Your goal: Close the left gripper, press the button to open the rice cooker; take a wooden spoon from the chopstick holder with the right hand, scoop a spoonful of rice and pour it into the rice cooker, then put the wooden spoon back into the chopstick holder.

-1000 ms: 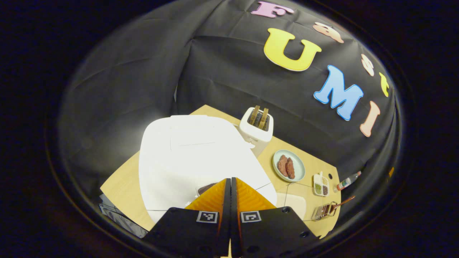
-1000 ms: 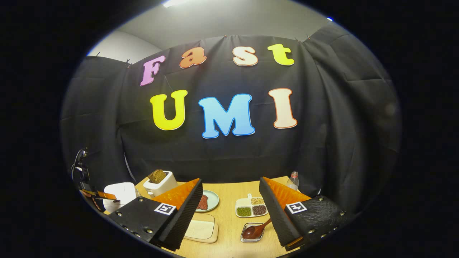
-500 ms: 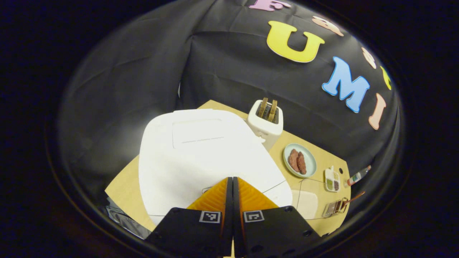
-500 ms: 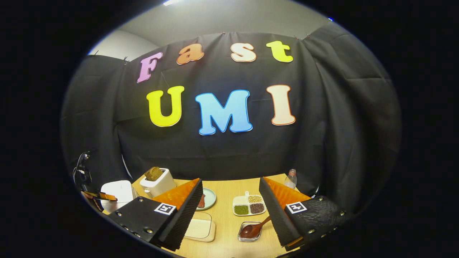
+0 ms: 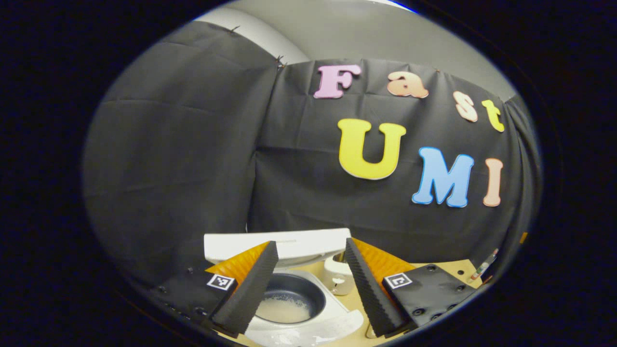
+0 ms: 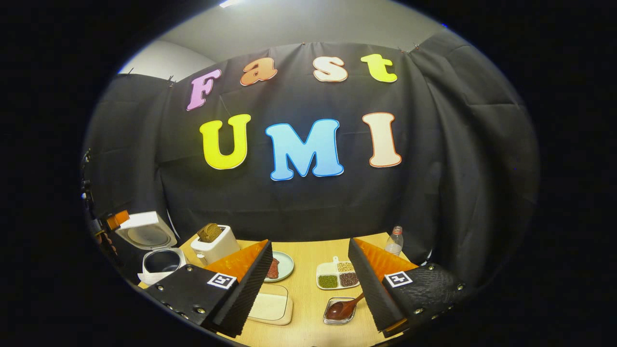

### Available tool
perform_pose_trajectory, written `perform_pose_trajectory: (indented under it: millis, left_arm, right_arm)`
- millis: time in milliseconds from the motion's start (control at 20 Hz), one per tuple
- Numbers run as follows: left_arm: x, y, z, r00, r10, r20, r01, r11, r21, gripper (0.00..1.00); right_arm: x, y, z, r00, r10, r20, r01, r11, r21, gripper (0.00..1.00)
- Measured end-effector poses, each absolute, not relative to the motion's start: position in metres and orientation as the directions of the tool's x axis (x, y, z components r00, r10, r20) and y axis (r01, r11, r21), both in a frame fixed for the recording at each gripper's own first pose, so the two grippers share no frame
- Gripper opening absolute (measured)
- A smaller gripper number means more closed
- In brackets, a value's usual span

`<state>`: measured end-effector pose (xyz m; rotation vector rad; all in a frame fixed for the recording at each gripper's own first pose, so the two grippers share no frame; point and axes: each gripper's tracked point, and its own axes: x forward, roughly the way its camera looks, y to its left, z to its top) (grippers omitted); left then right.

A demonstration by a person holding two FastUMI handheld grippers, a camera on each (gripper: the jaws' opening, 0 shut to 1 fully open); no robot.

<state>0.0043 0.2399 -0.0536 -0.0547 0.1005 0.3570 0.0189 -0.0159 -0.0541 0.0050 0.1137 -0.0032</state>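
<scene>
The white rice cooker (image 5: 308, 327) stands open below my left gripper (image 5: 310, 243), whose fingers are spread with nothing between them. Its lid (image 5: 284, 245) is raised, and the dark inner pot (image 5: 289, 301) shows something pale at the bottom. In the right gripper view the open rice cooker (image 6: 156, 255) stands at the far left, with the left gripper (image 6: 118, 219) above and left of it. My right gripper (image 6: 309, 243) hangs open and empty above the table. A wooden spoon (image 6: 343, 308) lies in a small clear holder (image 6: 337, 319) below it. A shallow rice container (image 6: 270, 306) sits left of that.
A white toaster (image 6: 214, 243) with bread stands right of the cooker. On the wooden table (image 6: 308, 255) are a plate of meat (image 6: 284, 265), a divided dish of beans (image 6: 339, 277) and a small bottle (image 6: 395, 241) at the back right. The toaster (image 5: 337, 279) also shows behind the cooker.
The left gripper was shut and pressed down on the closed cooker; it has now opened and lifted back, and the lid has swung up. The right gripper has hardly moved.
</scene>
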Motion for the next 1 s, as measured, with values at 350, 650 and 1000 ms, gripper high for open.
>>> perform_pose_trajectory:
  millis: [350,650,1000]
  left_arm:
    - [-0.004,0.186,-0.013,0.968,0.252,0.008,-0.252,0.967,-0.022,0.96]
    - [-0.006,0.124,-0.020,0.992,0.124,0.023,-0.122,0.991,-0.052,0.97]
    - [-0.001,0.101,-0.033,0.994,0.103,-0.028,-0.104,0.994,-0.031,0.97]
  right_arm:
    - [0.021,-0.030,-0.053,0.997,0.000,-0.082,0.001,1.000,0.014,0.96]
    - [0.027,-0.082,-0.075,0.994,-0.067,-0.084,0.071,0.996,0.056,0.96]
    - [0.042,-0.138,-0.136,0.979,-0.127,-0.162,0.139,0.988,0.065,0.96]
